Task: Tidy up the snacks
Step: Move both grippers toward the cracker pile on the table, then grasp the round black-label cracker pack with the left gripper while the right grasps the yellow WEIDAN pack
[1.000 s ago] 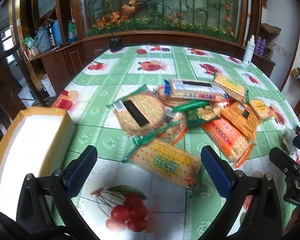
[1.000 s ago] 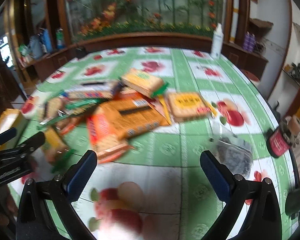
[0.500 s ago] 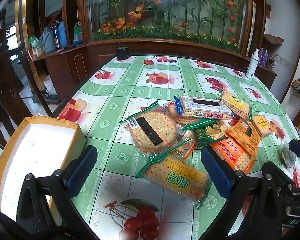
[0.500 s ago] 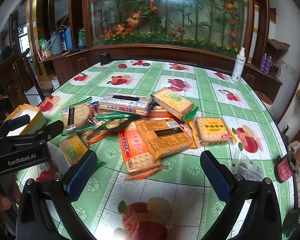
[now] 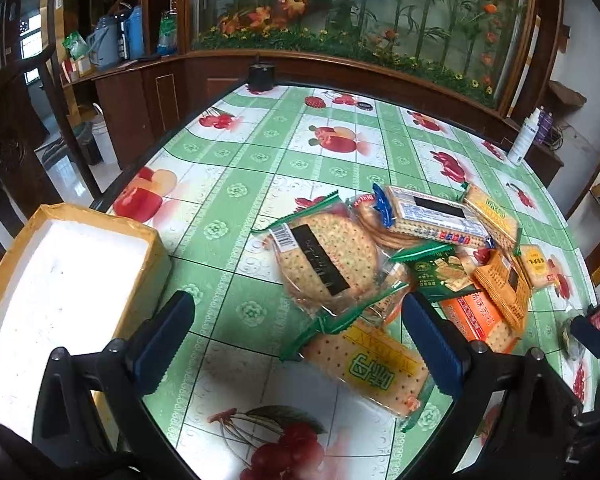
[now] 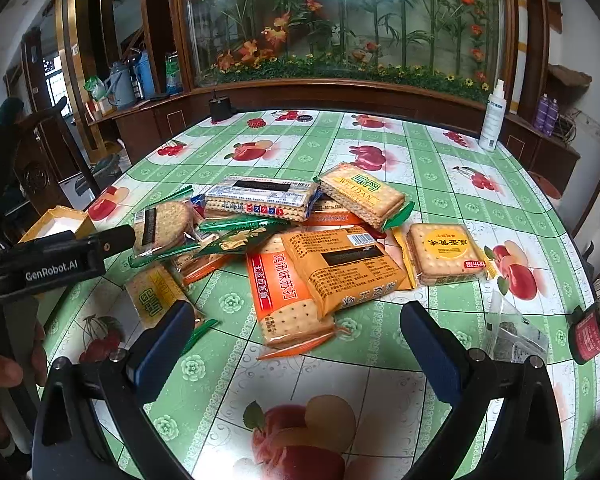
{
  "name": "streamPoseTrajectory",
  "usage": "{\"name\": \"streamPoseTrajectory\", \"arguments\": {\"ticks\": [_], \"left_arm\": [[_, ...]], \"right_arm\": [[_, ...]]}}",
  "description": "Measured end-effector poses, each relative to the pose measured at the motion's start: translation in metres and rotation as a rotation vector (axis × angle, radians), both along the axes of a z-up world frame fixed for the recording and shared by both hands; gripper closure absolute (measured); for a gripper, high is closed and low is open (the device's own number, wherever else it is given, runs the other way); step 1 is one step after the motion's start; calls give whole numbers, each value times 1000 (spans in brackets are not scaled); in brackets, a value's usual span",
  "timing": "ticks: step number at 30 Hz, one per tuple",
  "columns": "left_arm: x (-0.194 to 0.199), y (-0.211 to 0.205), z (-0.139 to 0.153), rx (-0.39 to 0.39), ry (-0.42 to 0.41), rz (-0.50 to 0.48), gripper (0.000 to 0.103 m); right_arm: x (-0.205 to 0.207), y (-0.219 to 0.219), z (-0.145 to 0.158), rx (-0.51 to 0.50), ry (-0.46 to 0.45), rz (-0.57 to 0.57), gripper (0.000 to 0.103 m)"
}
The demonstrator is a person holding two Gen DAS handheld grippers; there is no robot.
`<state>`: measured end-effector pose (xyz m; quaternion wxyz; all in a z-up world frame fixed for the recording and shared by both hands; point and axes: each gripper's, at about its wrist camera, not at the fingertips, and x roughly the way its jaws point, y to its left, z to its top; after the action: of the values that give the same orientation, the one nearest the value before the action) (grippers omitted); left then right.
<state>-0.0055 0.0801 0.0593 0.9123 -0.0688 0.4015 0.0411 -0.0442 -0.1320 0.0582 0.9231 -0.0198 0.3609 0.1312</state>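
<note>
A heap of snack packs (image 6: pixel 300 240) lies overlapping in the middle of a round table (image 6: pixel 440 160) with a fruit-print cloth. An empty white-lined box (image 5: pixel 60 280) sits at the table's edge, at about nine o'clock from the heap. The left gripper (image 5: pixel 296 336) hovers with jaws wide and empty over a yellow cracker pack (image 5: pixel 372 364) at the heap's six o'clock. The right gripper (image 6: pixel 292 344) hovers with jaws wide and empty above an orange pack (image 6: pixel 284 296). Likely risks: the packs overlap, so lifting one may drag or tip its neighbours; slick wrappers may slip; too hard a squeeze could crush the crackers. A clear bag (image 6: pixel 516 328) at three o'clock is easy to miss.
</note>
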Motion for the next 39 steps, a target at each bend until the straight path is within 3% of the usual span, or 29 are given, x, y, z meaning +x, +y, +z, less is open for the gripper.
{"name": "streamPoseTrajectory", "arguments": {"ticks": [3,10,16,32,39], "left_arm": [[5,1,2,24,6,17,0],[27,10,2,-32,57,45,0],[44,7,-2,-48,99,45,0],[71,15,-27,-130,179,121,0],[75,3,-24,-116,166,90,0]], "right_arm": [[1,5,-2,28,22,49,1],[3,42,-10,25,57,235,1],[10,60,-21,23,103,327,7],[18,65,-26,24,111,330,7],[21,66,-30,7,110,331,7]]}}
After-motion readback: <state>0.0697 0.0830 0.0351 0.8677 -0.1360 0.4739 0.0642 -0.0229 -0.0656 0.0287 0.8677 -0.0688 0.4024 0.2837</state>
